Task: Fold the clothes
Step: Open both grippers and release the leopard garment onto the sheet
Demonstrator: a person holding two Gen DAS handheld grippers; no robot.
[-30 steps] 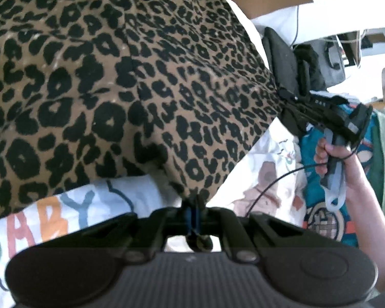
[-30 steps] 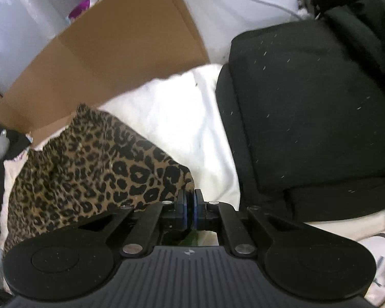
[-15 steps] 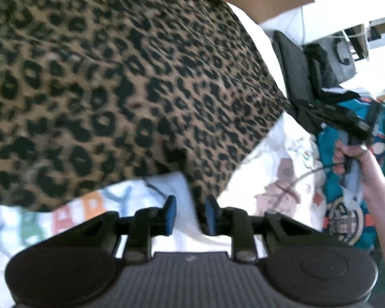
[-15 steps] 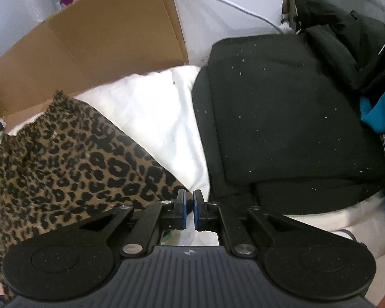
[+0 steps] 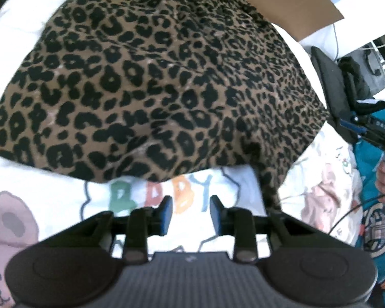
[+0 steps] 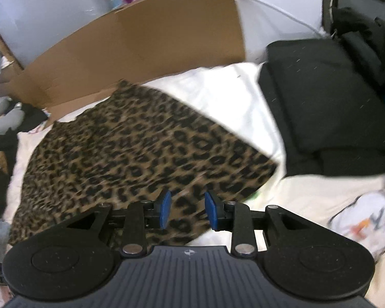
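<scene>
Two grippers, left point(image 5: 190, 215) and right point(image 6: 187, 211), fingers opening, empty, over one leopard-print garment point(image 5: 161, 82).

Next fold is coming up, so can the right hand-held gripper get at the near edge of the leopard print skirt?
Probably yes. The right hand-held gripper, its jaws opening with nothing between them, hangs over the leopard print skirt, which lies flat on the white bedding with nothing on top.

The leopard-print garment point(image 5: 154, 84) is seen as thin, matt woven cloth, lightly gathered at one edge. Soft printed cotton is what the bedsheet point(image 5: 51, 220) looks like. Plain matt cardboard point(image 6: 146, 38) is seen behind. The fingers point(image 6: 164, 208) are faced with matt blue rubbery pads on black plastic.
</scene>
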